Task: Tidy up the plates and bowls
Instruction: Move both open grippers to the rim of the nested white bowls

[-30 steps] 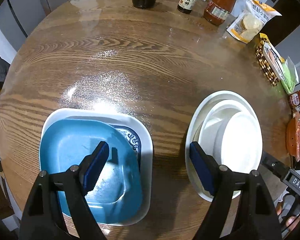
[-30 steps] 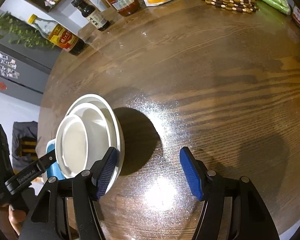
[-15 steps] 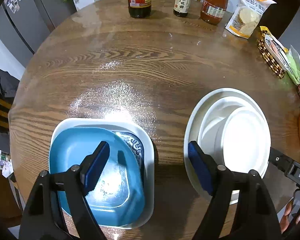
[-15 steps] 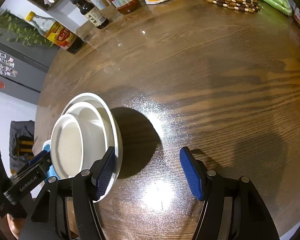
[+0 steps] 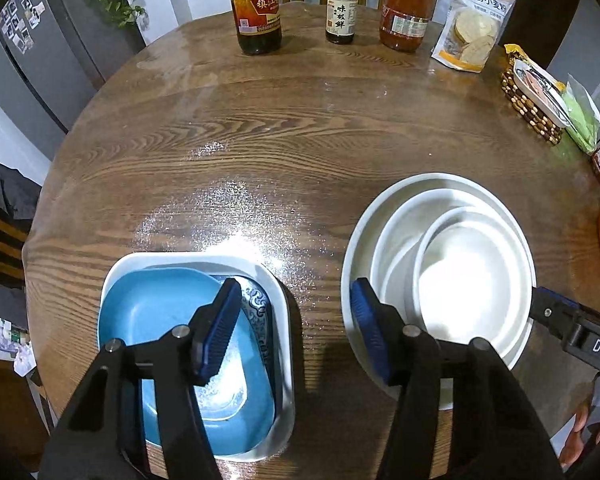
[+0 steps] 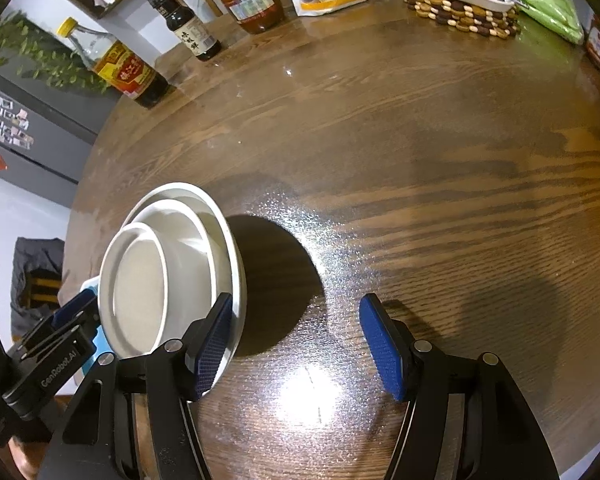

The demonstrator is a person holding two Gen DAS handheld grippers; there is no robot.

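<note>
left gripper (image 5: 292, 328) closing on nothing between blue plate (image 5: 160, 316) and white bowls (image 5: 452, 276); right gripper (image 6: 296, 344) open, empty.

blue dish (image 5: 168, 312), white bowls (image 5: 460, 276), brown table (image 5: 300, 140)

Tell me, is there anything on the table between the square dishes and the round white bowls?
Nothing: between the square dishes and the round white bowls only bare table shows, in the left wrist view.

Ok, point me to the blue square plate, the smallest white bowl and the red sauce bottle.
blue square plate (image 5: 148, 312), left wrist view, on its flat inner floor.
smallest white bowl (image 5: 464, 276), left wrist view, on its inside bottom.
red sauce bottle (image 5: 406, 20), left wrist view, on its label.
</note>
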